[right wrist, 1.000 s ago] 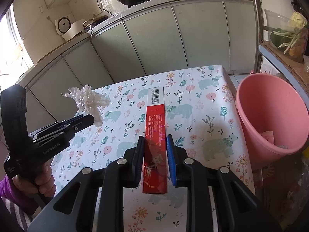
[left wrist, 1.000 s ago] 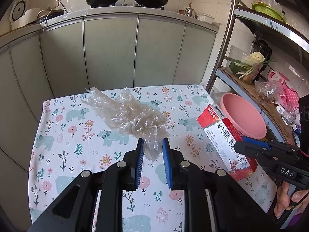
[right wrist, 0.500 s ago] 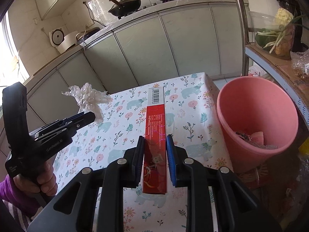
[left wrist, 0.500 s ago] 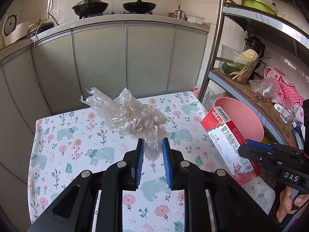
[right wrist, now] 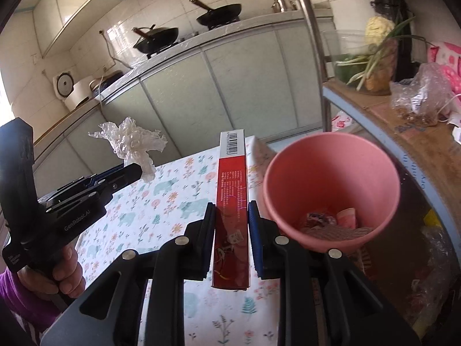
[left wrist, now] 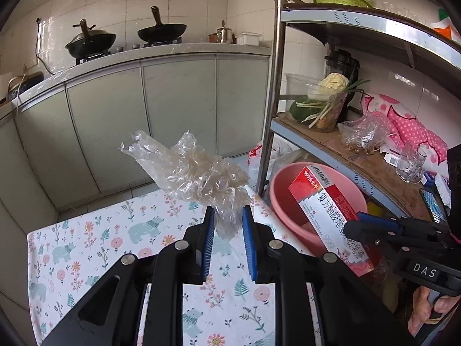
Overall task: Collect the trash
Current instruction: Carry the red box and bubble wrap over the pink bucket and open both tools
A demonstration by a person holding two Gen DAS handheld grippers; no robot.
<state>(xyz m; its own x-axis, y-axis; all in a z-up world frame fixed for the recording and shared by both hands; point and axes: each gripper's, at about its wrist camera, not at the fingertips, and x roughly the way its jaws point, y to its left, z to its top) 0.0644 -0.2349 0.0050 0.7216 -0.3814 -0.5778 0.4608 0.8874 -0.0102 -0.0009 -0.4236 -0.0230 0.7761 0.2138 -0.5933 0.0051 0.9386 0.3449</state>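
Observation:
My left gripper [left wrist: 227,227] is shut on a crumpled clear plastic bag [left wrist: 193,173] and holds it in the air above the flowered table [left wrist: 86,245]. It also shows in the right wrist view [right wrist: 132,147]. My right gripper [right wrist: 232,216] is shut on a long red and white box [right wrist: 232,199], held just left of the pink bin [right wrist: 331,184]. In the left wrist view the box [left wrist: 331,210] hangs over the bin's rim [left wrist: 285,201]. Scraps lie in the bin's bottom.
A metal rack with a steel post [left wrist: 270,92] stands right of the table, close behind the bin. Its wooden shelf [left wrist: 374,167] holds vegetables, a plastic bag and a glass. Green cabinets [left wrist: 173,109] with woks on the counter are behind.
Both grippers have risen and moved right with their loads. The box has gone from over the table to the bin's rim. The bag is higher above the table.

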